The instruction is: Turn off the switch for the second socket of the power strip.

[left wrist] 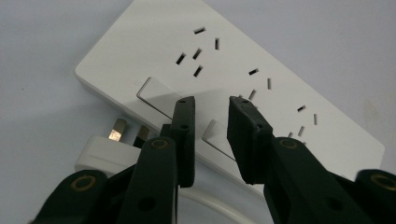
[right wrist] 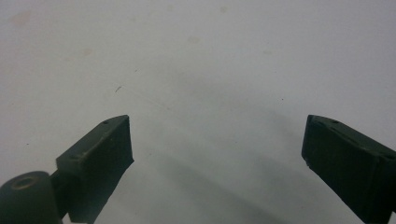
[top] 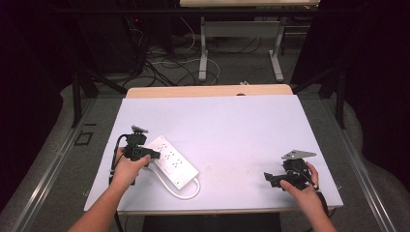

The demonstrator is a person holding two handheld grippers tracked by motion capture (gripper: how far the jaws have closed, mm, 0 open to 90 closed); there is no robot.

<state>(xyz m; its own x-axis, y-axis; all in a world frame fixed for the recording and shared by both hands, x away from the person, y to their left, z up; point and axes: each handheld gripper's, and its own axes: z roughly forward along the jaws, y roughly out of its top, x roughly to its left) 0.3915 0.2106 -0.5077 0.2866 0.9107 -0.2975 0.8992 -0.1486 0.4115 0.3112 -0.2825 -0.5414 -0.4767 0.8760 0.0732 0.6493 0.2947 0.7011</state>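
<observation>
One white power strip lies on the counter at its left, with one cord looping off its near end. The left tool, jaws narrowly apart and empty, hovers over the strip beside one plug. The right tool gapes wide over bare counter.

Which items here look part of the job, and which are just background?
In play: power strip, its plug and cable, left gripper over the strip's switches.
Idle: right gripper, open over bare table; cables on floor.
</observation>
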